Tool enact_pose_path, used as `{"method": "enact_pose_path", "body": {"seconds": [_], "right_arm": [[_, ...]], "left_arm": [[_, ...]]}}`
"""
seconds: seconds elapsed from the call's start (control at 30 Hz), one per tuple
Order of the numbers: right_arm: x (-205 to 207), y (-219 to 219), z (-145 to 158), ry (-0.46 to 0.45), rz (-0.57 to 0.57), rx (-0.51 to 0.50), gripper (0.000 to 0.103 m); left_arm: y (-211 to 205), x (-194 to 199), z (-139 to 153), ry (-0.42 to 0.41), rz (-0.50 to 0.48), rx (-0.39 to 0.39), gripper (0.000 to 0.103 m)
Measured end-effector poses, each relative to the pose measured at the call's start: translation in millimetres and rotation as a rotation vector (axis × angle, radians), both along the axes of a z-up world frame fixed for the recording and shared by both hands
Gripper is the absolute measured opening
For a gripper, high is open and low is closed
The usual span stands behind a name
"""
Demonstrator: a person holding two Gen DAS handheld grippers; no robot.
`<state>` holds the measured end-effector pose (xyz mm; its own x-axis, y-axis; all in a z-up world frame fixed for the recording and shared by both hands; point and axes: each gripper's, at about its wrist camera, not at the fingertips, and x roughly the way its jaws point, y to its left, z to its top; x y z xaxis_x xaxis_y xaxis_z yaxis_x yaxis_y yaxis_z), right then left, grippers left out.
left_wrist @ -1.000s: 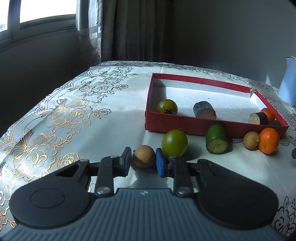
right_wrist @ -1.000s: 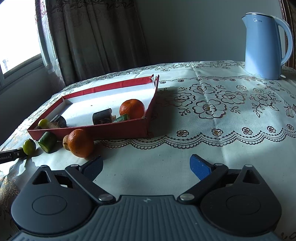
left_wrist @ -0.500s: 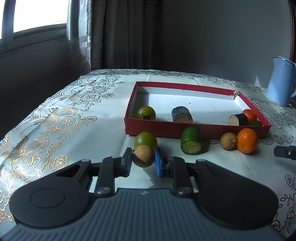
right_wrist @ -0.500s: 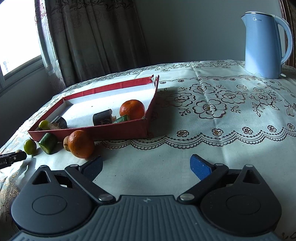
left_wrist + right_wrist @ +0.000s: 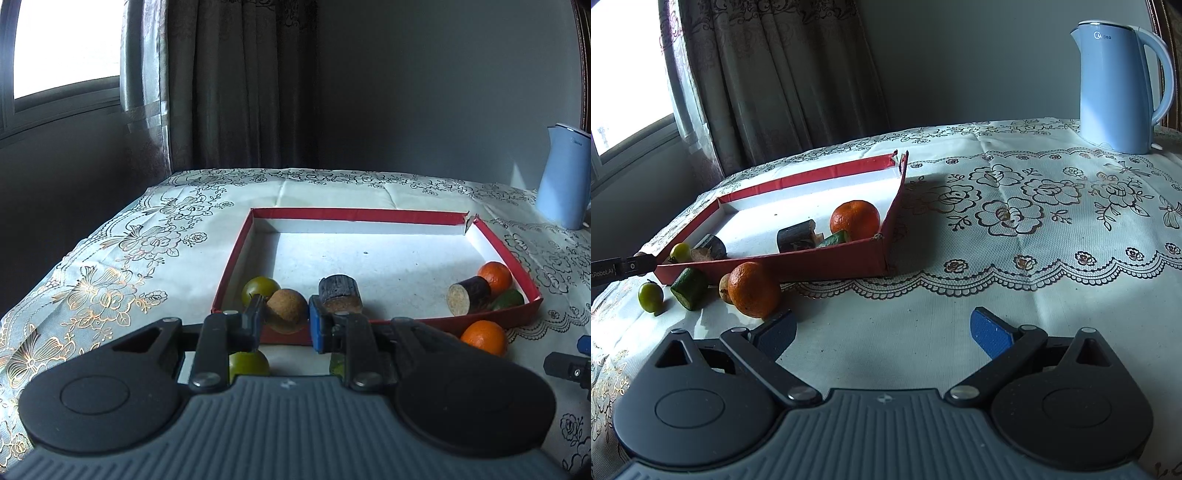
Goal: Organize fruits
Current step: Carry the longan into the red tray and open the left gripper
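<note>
Brown fruit (image 5: 287,310) now off tablecloth (image 5: 147,266), clamped in left gripper (image 5: 286,323), raised at near-left corner of red tray (image 5: 369,214). Placement inside pending. Right gripper (image 5: 882,334) gaping, empty, idle near front edge of table.

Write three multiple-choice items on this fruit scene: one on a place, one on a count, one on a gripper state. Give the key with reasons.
1. Where is the blue kettle?
A. in the red tray
B. on the tablecloth beyond the tray
C. on the windowsill

2. How many oranges show?
A. two
B. four
C. none

3. What is the left gripper doing?
A. standing open
B. clamping a green fruit
C. clamping a brown round fruit

Key: B, the kettle stands on the cloth past the red tray; A, one orange in the tray and one orange outside; C, the brown round fruit sits pinched between its pads.
</note>
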<state>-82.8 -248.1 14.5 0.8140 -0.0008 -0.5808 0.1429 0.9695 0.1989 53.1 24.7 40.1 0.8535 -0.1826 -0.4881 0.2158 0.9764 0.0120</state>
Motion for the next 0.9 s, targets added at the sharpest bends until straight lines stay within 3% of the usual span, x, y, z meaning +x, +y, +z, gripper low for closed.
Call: {"method": "enact_pose_path", "body": {"seconds": [0.43,0.9], "right_arm": [[0.4,-3.5,0.1,-0.009,0.002,0.027,0.103],[0.7,-8.7,-0.2,-0.022,-0.003,0.064,0.103]], "left_arm": [[-17.1,48.9,-3.2,-0.002,0.055,0.04,0.023],[-26.3,64.5,-18.8,-0.012,0.062,0.072,0.023]]}}
